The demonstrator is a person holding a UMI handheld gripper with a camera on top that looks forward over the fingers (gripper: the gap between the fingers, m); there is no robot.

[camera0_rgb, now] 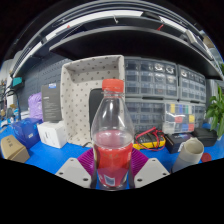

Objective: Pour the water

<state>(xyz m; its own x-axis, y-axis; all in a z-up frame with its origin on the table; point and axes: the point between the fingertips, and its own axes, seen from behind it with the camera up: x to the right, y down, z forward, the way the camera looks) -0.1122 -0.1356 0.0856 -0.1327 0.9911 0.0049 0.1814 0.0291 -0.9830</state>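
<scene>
Gripper view, one red-capped bottle (111,135) clamped between the tool's (111,168) two fingers, one white cup (190,152) nearby

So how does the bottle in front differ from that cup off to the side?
The bottle is clear plastic with a red cap and red liquid low inside; the cup is opaque and pale. The bottle stands tall between the tongs; the cup is shorter and stands apart, beyond them. The bottle is capped; the cup is open-topped. Both stand upright over the blue table.
</scene>
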